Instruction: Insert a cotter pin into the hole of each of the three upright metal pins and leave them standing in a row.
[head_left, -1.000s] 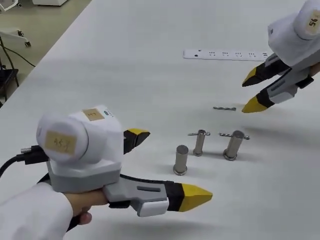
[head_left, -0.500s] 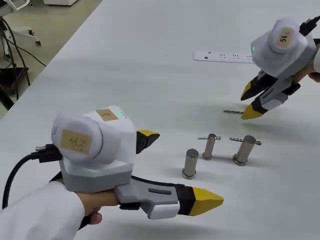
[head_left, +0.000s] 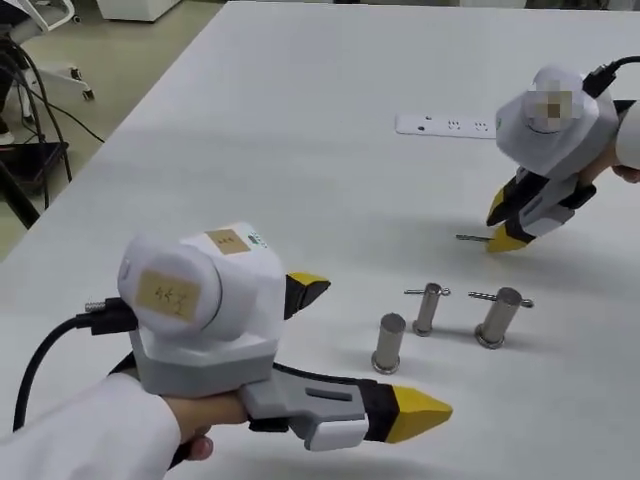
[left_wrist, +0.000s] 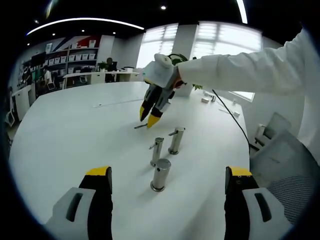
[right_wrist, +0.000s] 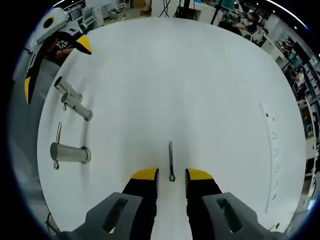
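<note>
Three upright metal pins stand in a row on the white table (head_left: 250, 150). The left pin (head_left: 388, 342) is bare. The middle pin (head_left: 428, 308) and the right pin (head_left: 497, 316) each carry a cotter pin through the top. A loose cotter pin (head_left: 472, 238) (right_wrist: 171, 160) lies flat behind them. My right gripper (head_left: 501, 224) (right_wrist: 171, 174) is down at the table, narrowly open, its tips on either side of that cotter pin's loop end. My left gripper (head_left: 365, 350) (left_wrist: 168, 171) is wide open in front of the bare pin (left_wrist: 161, 175), holding nothing.
A white power strip (head_left: 445, 125) lies on the table beyond the right gripper. A black cable runs back from the left gripper. The table's left edge drops to the floor, with chair legs and cables there.
My right gripper has come down and toward the loose cotter pin, and its jaws have narrowed around it. The left gripper has kept its place; the head camera has shifted.
</note>
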